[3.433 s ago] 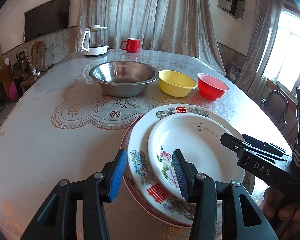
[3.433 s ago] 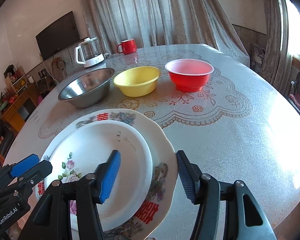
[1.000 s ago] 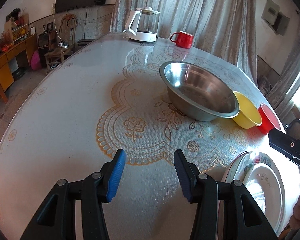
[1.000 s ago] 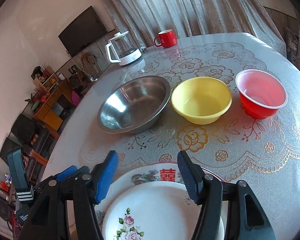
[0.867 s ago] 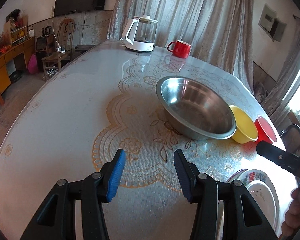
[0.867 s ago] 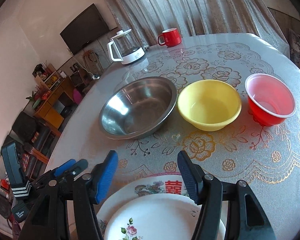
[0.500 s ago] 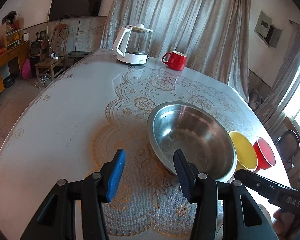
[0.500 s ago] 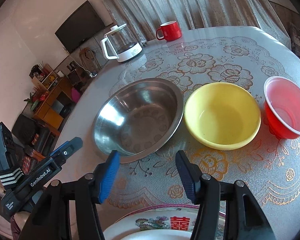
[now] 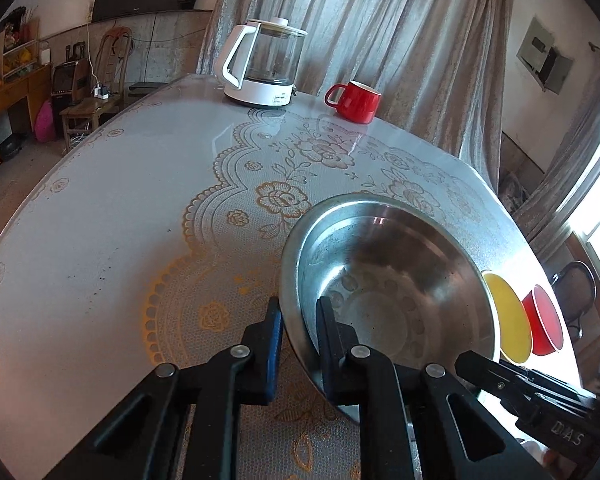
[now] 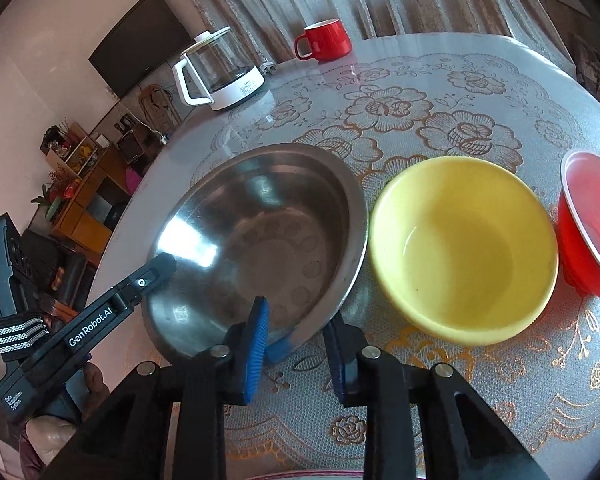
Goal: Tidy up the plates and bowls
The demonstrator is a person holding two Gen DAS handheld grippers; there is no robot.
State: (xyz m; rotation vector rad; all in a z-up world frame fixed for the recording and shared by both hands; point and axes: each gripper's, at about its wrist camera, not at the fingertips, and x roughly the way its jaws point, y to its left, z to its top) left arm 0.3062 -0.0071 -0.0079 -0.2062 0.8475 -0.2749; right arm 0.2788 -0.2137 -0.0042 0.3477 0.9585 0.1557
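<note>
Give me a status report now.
Left gripper and right gripper straddle steel bowl rim, closing. Yellow bowl sits close beside.
</note>
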